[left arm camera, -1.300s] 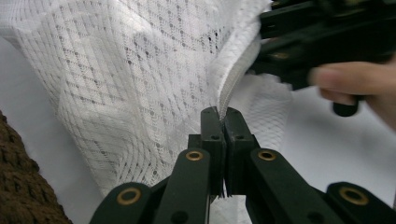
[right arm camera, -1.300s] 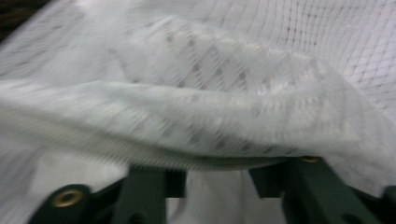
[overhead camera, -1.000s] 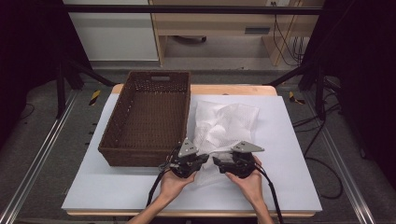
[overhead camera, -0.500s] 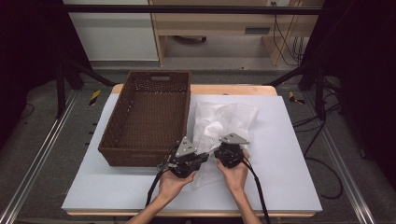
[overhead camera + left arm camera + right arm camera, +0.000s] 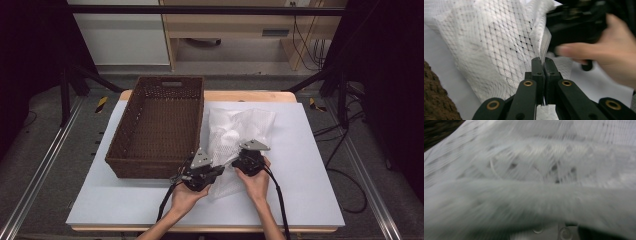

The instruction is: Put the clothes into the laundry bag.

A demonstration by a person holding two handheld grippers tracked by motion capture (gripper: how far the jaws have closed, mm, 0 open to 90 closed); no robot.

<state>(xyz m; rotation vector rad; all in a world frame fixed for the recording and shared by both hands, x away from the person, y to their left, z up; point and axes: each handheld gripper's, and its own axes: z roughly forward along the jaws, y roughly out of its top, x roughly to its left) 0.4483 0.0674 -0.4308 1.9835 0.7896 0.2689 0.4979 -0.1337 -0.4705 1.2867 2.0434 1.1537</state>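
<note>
A big white table [image 5: 310, 165] holds a brown basket [image 5: 160, 125] on the left and a white net bag [image 5: 240, 130] just to its right. The bag lies flat, near the middle, with its near end up by the two hands.

The left gripper [image 5: 212, 171] has its jaws squeezed together on the bag's near edge, a thin fold of net pinched between them [image 5: 544, 50]. The right gripper [image 5: 239, 161] is pushed into the bag just beside it. Its jaws have just been opening, but the net covers them, so I cannot tell if they hold anything.

It looks like the bag's mouth is being pulled open. To do this well, keep the left pinch tight and steady. The right one should catch only the other layer, then pull gently away so the net does not rip or slip out.
</note>
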